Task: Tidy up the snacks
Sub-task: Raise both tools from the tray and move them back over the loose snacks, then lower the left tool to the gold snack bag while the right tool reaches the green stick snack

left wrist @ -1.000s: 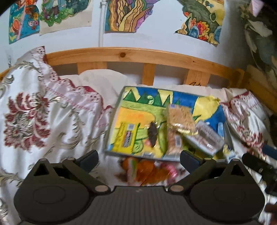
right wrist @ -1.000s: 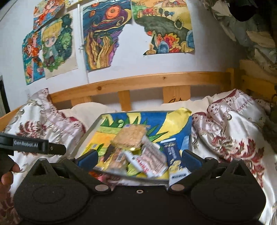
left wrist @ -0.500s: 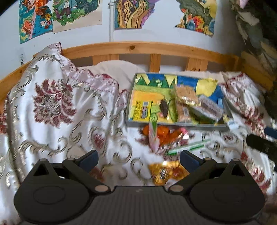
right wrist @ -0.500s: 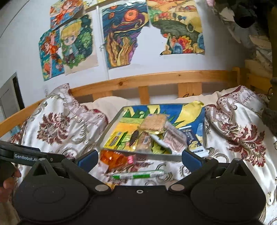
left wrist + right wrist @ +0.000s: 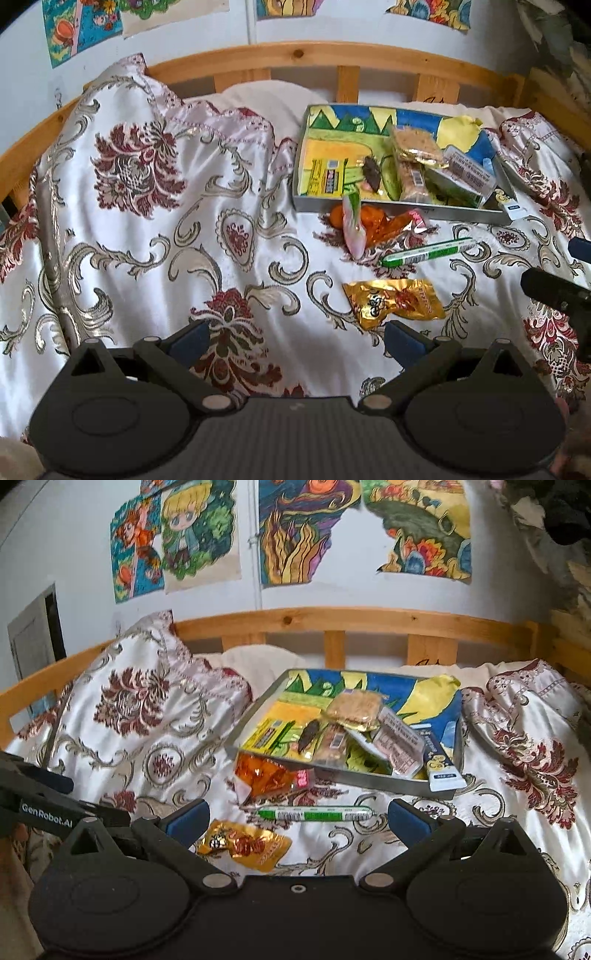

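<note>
A shallow box [image 5: 399, 212] with a bright painted lining lies on the bed and holds several wrapped snacks [image 5: 415, 147]; it also shows in the right wrist view [image 5: 343, 773]. In front of it lie an orange packet [image 5: 380, 221], a pink-green packet [image 5: 352, 221], a green-white stick [image 5: 428, 253] and a gold packet [image 5: 393, 301]. The stick [image 5: 314, 813] and gold packet [image 5: 245, 843] also show in the right wrist view. My left gripper [image 5: 295, 341] is open and empty, short of the gold packet. My right gripper [image 5: 295, 816] is open and empty above the stick.
A white bedspread [image 5: 147, 221] with red floral pattern covers the bed. A wooden headboard [image 5: 332, 55] runs behind the box, under painted posters [image 5: 306, 528] on the wall. The other gripper's body shows at the right edge [image 5: 557, 291] and at the left edge [image 5: 44, 805].
Both grippers have pulled back from the box and now sit farther off. The loose snacks on the bedspread have come into view. Both stay open.
</note>
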Demonstrator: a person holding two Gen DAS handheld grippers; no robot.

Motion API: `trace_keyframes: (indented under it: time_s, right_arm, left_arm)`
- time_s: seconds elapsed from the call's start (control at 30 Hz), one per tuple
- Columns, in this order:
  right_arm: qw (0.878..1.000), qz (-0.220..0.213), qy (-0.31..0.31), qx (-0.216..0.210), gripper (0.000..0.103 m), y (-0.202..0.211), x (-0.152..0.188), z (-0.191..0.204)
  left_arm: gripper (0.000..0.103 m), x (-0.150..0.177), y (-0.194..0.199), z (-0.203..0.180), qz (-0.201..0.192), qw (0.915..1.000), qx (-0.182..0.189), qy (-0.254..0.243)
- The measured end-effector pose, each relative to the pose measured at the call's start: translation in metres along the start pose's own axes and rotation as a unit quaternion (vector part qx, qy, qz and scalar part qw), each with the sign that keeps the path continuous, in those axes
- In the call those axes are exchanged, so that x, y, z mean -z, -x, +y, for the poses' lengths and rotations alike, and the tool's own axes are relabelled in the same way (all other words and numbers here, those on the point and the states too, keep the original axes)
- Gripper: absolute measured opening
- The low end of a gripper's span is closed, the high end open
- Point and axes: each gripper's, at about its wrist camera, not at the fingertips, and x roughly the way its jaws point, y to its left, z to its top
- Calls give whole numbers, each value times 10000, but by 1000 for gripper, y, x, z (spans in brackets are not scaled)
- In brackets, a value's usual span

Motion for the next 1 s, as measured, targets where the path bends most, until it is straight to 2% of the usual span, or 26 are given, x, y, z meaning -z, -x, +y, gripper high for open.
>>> trace_keyframes:
  time_s: [0.3,0.63,0.77,1.0]
  right_arm:
    - [9990,378,216,-70,102,-15,2,8]
    - [9944,977,86,-391,102,-39,5,7]
    - [9941,997,104,-418,102,-44,2,4]
    - [9923,920,758,-327,102,-64,-6,-4]
  left_arm:
    - [102,-4,-17,6,472,9988,49,124]
    - [102,-10,-38,-2,718,9973,153,4]
    - [102,-13,-45,-3,776,9967,236,-86]
    - [102,-26,-54,-12,625,9944,511,-681]
